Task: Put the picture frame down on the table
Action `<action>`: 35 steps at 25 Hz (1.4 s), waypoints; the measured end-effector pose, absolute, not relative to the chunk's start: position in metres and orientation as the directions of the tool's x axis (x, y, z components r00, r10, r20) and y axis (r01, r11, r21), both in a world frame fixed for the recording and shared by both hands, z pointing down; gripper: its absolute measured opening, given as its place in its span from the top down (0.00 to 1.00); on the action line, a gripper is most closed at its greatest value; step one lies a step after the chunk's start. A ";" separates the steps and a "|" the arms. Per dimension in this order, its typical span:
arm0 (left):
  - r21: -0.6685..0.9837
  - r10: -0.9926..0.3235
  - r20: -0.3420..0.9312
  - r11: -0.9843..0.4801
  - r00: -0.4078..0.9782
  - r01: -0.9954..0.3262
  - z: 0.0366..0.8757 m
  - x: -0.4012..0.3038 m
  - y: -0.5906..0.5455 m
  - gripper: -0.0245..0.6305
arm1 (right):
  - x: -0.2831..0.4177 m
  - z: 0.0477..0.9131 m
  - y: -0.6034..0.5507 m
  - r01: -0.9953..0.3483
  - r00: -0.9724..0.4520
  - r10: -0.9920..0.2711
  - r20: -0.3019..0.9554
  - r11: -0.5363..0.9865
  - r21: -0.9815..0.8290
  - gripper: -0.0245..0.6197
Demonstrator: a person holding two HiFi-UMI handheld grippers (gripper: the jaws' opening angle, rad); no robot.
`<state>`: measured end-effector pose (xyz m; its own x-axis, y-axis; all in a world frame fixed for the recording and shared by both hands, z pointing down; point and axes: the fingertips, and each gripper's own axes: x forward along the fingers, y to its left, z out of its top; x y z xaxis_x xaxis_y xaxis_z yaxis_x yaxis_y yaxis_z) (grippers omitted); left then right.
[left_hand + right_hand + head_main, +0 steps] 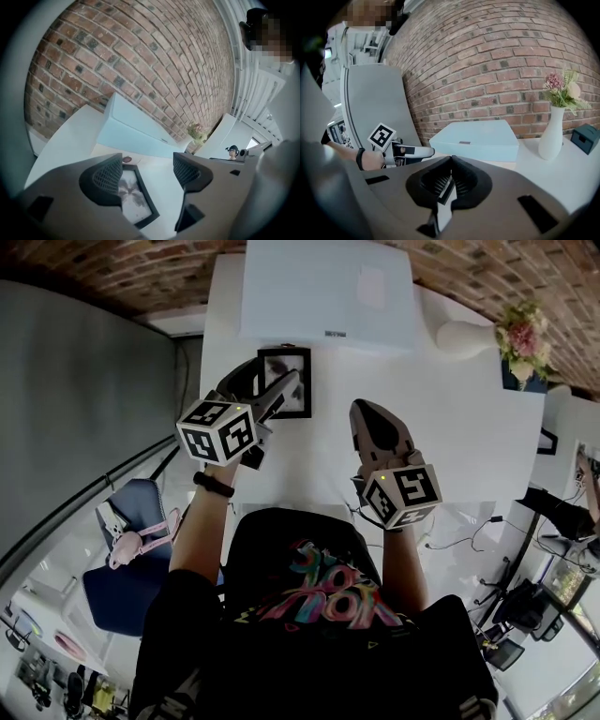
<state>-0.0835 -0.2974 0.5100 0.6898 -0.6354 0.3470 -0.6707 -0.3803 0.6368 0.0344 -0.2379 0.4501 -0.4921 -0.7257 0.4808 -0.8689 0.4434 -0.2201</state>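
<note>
A black picture frame with a grey flower print lies flat on the white table, just in front of a pale blue box. My left gripper hovers over the frame's near left part, open, with nothing between its fingers. In the left gripper view the frame shows below and between the spread jaws of that gripper. My right gripper is to the right of the frame, apart from it, shut and empty. Its pads meet in the right gripper view.
The pale blue box stands at the table's far side against a brick wall. A white vase with flowers and a dark teal box are at the far right. A blue chair stands left of the table.
</note>
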 end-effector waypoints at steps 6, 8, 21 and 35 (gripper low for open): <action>0.592 -0.676 0.232 -0.472 0.699 -0.653 0.442 -0.077 -0.284 0.48 | 0.035 0.413 -0.235 -0.862 -0.503 -0.752 0.426 0.470 -0.188 0.93; 0.567 -0.686 0.190 -0.508 0.703 -0.649 0.417 -0.076 -0.275 0.48 | 0.034 0.397 -0.232 -0.859 -0.507 -0.763 0.401 0.486 -0.163 0.93; 0.313 -0.743 0.018 -0.631 0.669 -0.709 0.297 -0.074 -0.204 0.82 | 0.033 0.293 -0.205 -0.822 -0.558 -0.804 0.203 0.569 -0.006 0.93; 0.150 -0.745 0.035 -0.655 0.666 -0.740 0.277 -0.075 -0.157 0.91 | 0.011 0.281 -0.185 -0.773 -0.616 -0.764 0.192 0.633 0.042 0.93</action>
